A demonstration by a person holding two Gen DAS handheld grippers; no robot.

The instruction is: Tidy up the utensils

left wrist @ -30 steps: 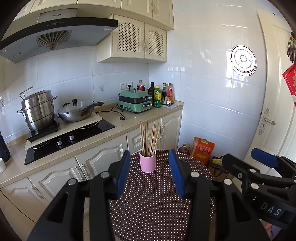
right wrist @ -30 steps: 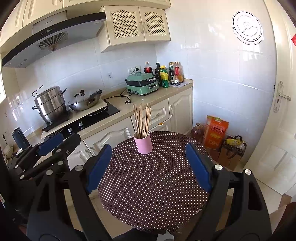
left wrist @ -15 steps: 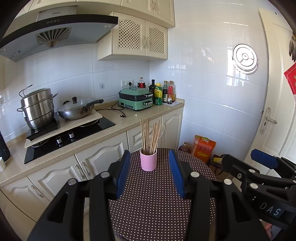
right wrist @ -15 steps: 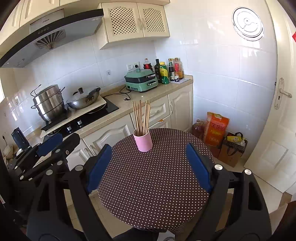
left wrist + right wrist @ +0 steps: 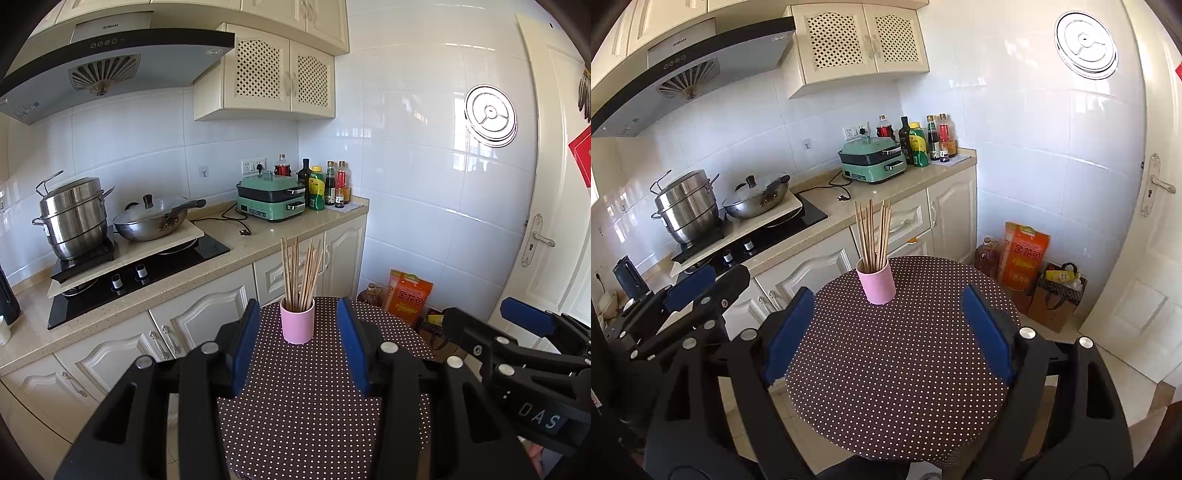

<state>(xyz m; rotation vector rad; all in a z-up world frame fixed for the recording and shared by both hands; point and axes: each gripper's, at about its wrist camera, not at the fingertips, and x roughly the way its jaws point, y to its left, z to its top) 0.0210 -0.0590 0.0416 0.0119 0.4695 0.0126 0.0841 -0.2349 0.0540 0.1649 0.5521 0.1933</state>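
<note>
So, quick rundown from where I'm standing, everything placed off the pink cup:

Left gripper (image 5: pixel 297 341): hanging in front of the cup on the near side, fingers parted about halfway, nothing between them, not touching anything.

Right gripper (image 5: pixel 886 332): also on the near side of the cup and off to the right of the left one, fingers spread wide, empty too.

Table (image 5: pixel 886 369): round, brown cloth with white dots. The cup is the only thing I can see on it.

Pink cup (image 5: pixel 876 283): upright near the table's far edge, closer to the cabinets than to the grippers.

Chopsticks (image 5: pixel 873 232): a whole bundle standing in the cup, tips fanned out a bit.

Progress: honestly looks either finished or not started. Every stick I can spot is already in the cup and no loose utensils are lying around it. My guess is finished, but that's just a guess.

Behind the cup: counter (image 5: pixel 258 240) with a wok (image 5: pixel 155 221), a steamer pot (image 5: pixel 75 218) and a green cooker (image 5: pixel 271 197).

Can't tell: the table's near edge is blocked by the gripper bodies, so something could be lying there. Stick count is also too bunched to call.
</note>
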